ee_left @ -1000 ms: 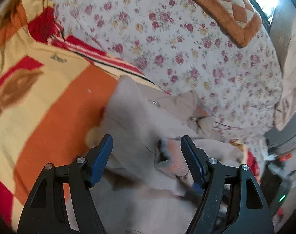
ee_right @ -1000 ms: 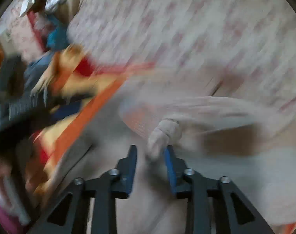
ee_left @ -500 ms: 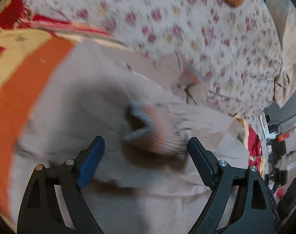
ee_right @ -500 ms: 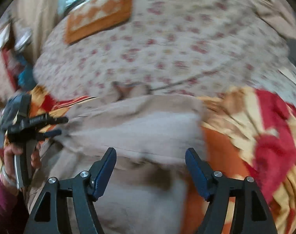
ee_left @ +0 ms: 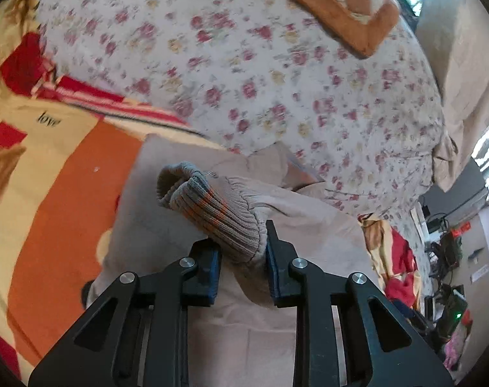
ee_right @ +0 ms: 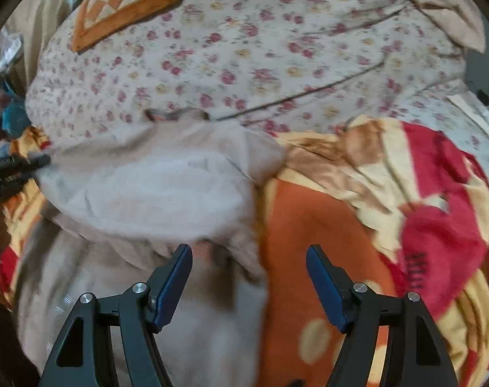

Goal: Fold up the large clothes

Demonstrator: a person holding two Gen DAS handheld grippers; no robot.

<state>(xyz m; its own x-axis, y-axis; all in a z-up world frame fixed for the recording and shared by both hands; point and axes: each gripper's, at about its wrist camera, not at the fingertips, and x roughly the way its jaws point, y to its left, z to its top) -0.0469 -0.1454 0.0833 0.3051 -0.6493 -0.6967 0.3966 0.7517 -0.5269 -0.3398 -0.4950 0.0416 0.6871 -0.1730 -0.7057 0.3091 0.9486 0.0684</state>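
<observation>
Left tool, its jaws having just closed, grips the jacket's ribbed cuff over the beige jacket on the bed; right tool gapes empty. Next, likely: carry sleeve across.

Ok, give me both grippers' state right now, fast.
Left gripper: jaws have just closed, shut on the ribbed cuff.
Right gripper: open, holding nothing, above the beige garment.
</observation>
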